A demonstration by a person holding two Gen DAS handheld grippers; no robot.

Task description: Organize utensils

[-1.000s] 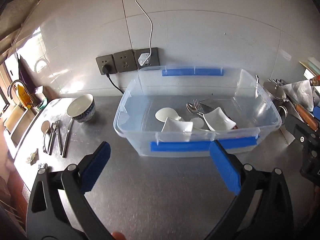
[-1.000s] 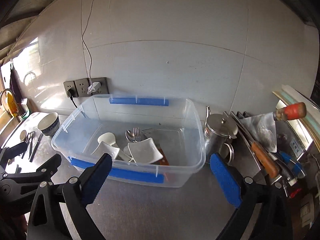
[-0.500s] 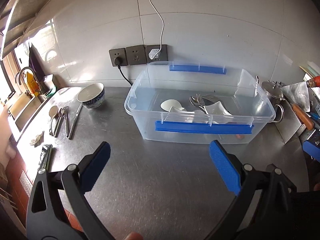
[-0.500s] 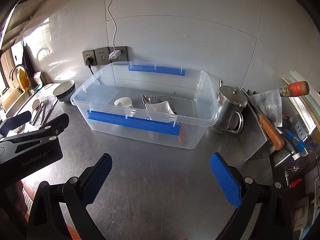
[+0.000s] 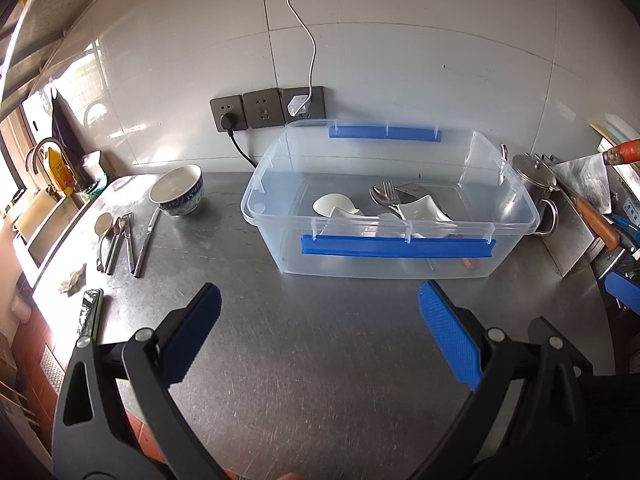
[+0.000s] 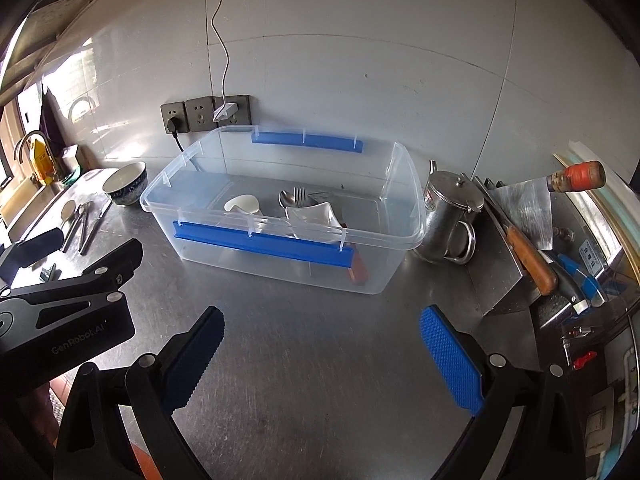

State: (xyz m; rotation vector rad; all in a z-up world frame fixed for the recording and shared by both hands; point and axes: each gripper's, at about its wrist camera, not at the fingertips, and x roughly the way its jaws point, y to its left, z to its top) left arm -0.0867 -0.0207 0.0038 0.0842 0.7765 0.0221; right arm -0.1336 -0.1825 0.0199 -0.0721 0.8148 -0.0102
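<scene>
A clear plastic bin (image 5: 516,208) (image 6: 404,216) with blue handles stands on the steel counter by the wall. Inside it lie white ceramic spoons and small dishes (image 5: 424,210) (image 6: 312,214) and a metal fork and spoon (image 5: 384,194) (image 6: 294,197). Left of the bin, a row of utensils (image 5: 124,240) (image 6: 82,224) lies on the counter beside a blue-patterned bowl (image 5: 178,190) (image 6: 125,178). My left gripper (image 5: 318,334) is open and empty, back from the bin; it also shows in the right wrist view (image 6: 60,260). My right gripper (image 6: 320,352) is open and empty.
A steel kettle (image 6: 450,216) (image 5: 534,184) stands right of the bin. Cleavers and a wood-handled knife (image 6: 528,252) rest on a rack at the right. A sink with a tap (image 5: 42,188) is far left. A phone (image 5: 90,314) lies near the counter's front edge.
Both grippers have pulled back and up from the bin, so more counter shows in front of it. Both stay open and empty.
</scene>
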